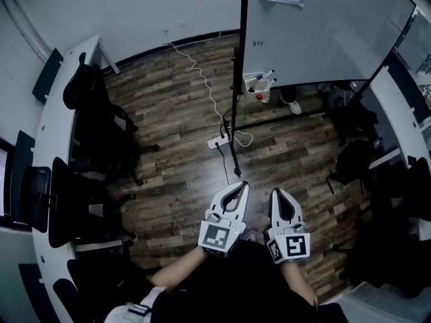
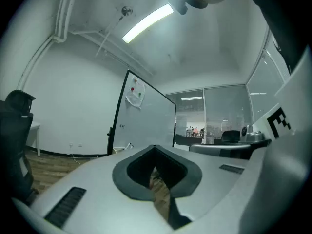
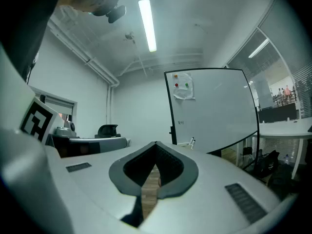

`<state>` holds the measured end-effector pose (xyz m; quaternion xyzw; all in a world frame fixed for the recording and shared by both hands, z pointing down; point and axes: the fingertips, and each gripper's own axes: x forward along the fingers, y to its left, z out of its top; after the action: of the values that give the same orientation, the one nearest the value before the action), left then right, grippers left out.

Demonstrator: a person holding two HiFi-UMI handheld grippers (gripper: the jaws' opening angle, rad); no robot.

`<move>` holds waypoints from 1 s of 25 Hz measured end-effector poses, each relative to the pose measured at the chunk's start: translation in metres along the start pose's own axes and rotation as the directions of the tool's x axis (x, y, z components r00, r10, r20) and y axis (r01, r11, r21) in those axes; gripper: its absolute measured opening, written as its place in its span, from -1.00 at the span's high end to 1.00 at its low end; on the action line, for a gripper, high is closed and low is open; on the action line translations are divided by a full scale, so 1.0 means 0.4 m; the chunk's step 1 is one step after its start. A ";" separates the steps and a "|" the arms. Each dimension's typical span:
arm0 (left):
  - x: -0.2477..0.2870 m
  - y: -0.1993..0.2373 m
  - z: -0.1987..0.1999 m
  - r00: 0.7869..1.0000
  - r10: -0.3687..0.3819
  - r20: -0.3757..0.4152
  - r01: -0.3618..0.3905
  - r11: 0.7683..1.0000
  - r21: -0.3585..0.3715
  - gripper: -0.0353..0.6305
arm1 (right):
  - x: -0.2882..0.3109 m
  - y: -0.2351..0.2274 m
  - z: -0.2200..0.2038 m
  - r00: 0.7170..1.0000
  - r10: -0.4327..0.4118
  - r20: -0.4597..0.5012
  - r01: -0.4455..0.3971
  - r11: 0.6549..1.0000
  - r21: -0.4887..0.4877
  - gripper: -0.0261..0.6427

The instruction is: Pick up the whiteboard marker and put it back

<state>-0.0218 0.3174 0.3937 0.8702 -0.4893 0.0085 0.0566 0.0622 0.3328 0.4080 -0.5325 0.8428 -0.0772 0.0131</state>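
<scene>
Whiteboard markers (image 1: pixel 264 77) stick out of a small white holder (image 1: pixel 256 91) low at the left edge of the whiteboard (image 1: pixel 323 25). Their ends stand over the rim, so I think one can be taken from above or from the side.

You hold both grippers level and close to your body, well apart from the whiteboard. The left gripper (image 1: pixel 240 184) has its fingers closed on nothing, and the right gripper (image 1: pixel 276 192) is also closed and empty. I judge that the picking has not started. You must first come near the whiteboard and open one pair of fingers.

The wooden floor (image 1: pixel 175 106) before the whiteboard is mostly free. Take care, because the black foot (image 1: pixel 234 155) of its stand reaches toward you. A power strip (image 1: pixel 217 142) and a white cable (image 1: pixel 202 79) lie just beside it. Office chairs (image 1: pixel 94 113) stand well to the left of the whiteboard.
</scene>
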 end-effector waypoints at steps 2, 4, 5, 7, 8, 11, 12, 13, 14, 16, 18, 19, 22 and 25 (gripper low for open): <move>-0.002 0.001 -0.002 1.000 0.008 0.016 -0.007 1.000 -0.023 0.87 | -0.001 0.001 -0.003 1.000 0.001 -0.001 -0.001 1.000 -0.002 0.88; -0.003 0.004 0.000 1.000 0.009 0.012 -0.008 1.000 -0.006 0.87 | 0.001 0.003 -0.006 1.000 0.003 -0.004 -0.003 1.000 -0.008 0.88; -0.003 0.006 0.002 1.000 0.006 0.007 -0.006 1.000 0.005 0.87 | 0.002 0.004 -0.007 1.000 0.002 -0.006 -0.002 1.000 -0.010 0.88; -0.006 0.007 0.000 1.000 0.002 0.006 -0.002 1.000 -0.003 0.87 | 0.004 0.008 -0.008 1.000 -0.003 -0.010 0.003 1.000 -0.005 0.88; -0.007 0.009 -0.001 1.000 0.002 0.009 -0.002 1.000 -0.009 0.87 | 0.005 0.009 -0.009 1.000 -0.006 -0.011 0.006 1.000 0.000 0.88; -0.007 0.017 -0.001 1.000 0.002 0.002 -0.002 1.000 0.006 0.87 | 0.007 0.010 -0.012 1.000 -0.005 -0.005 0.005 1.000 0.012 0.88; -0.006 0.019 -0.001 1.000 0.001 -0.006 -0.001 1.000 0.014 0.87 | 0.008 0.010 -0.011 1.000 -0.005 -0.003 0.005 1.000 0.014 0.88; -0.005 0.020 -0.004 1.000 -0.001 -0.013 0.001 1.000 0.016 0.87 | 0.010 0.009 -0.010 1.000 -0.009 0.000 0.009 1.000 0.016 0.88; -0.004 0.021 -0.009 1.000 -0.004 -0.015 0.004 1.000 0.010 0.87 | 0.011 0.007 -0.009 1.000 -0.014 0.003 0.014 1.000 0.017 0.88; -0.002 0.022 -0.015 1.000 -0.005 0.001 0.005 1.000 -0.015 0.87 | 0.013 0.007 -0.008 1.000 -0.014 0.008 0.014 1.000 0.013 0.88; -0.001 0.026 -0.009 1.000 -0.003 0.016 0.003 1.000 -0.020 0.87 | 0.014 0.010 -0.008 1.000 -0.008 0.011 0.008 1.000 0.012 0.88; -0.001 0.029 -0.005 1.000 -0.003 0.014 0.003 1.000 -0.009 0.87 | 0.015 0.013 -0.009 1.000 -0.006 0.010 0.006 1.000 0.014 0.88; -0.002 0.037 -0.008 1.000 0.001 0.016 -0.001 1.000 -0.026 0.87 | 0.020 0.019 -0.013 1.000 -0.007 0.004 0.007 1.000 0.019 0.88; -0.005 0.052 -0.004 1.000 0.005 0.024 -0.004 1.000 -0.030 0.87 | 0.029 0.030 -0.015 1.000 -0.008 -0.002 0.008 1.000 0.018 0.88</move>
<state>-0.0407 0.3086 0.3970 0.8682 -0.4920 -0.0092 0.0638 0.0458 0.3282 0.4130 -0.5354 0.8401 -0.0854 0.0170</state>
